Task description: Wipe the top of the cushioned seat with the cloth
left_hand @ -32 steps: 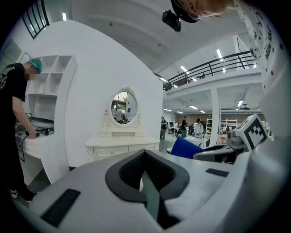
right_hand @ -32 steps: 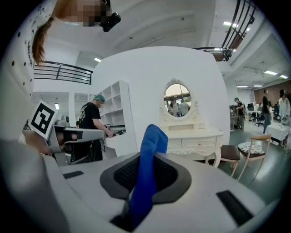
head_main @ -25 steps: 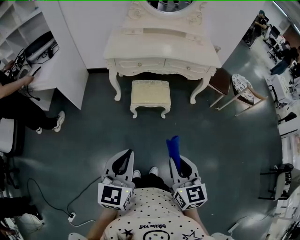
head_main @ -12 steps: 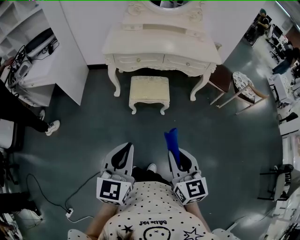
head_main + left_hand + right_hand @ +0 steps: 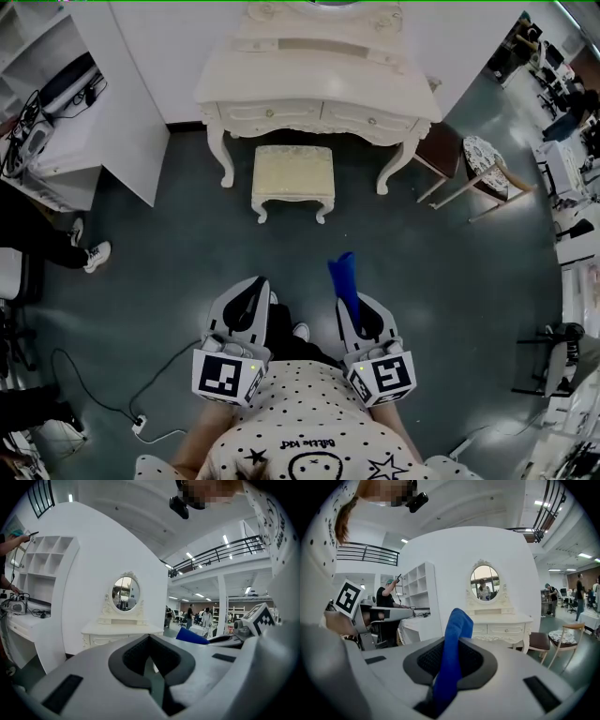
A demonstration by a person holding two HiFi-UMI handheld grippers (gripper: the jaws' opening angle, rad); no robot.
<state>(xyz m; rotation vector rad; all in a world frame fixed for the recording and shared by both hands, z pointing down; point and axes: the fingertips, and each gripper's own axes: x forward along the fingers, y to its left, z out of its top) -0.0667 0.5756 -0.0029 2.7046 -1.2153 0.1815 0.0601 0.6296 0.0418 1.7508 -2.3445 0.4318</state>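
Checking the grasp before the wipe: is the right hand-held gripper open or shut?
Shut on the blue cloth. In the right gripper view the jaws of the right hand-held gripper pinch it, and its free end stands up beyond them.

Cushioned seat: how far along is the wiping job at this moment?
Done: the blue cloth is clamped in the right gripper. In hand: getting there; the cushioned seat stands well ahead on the floor. Left: the whole wipe, since the cloth is nowhere near its top.
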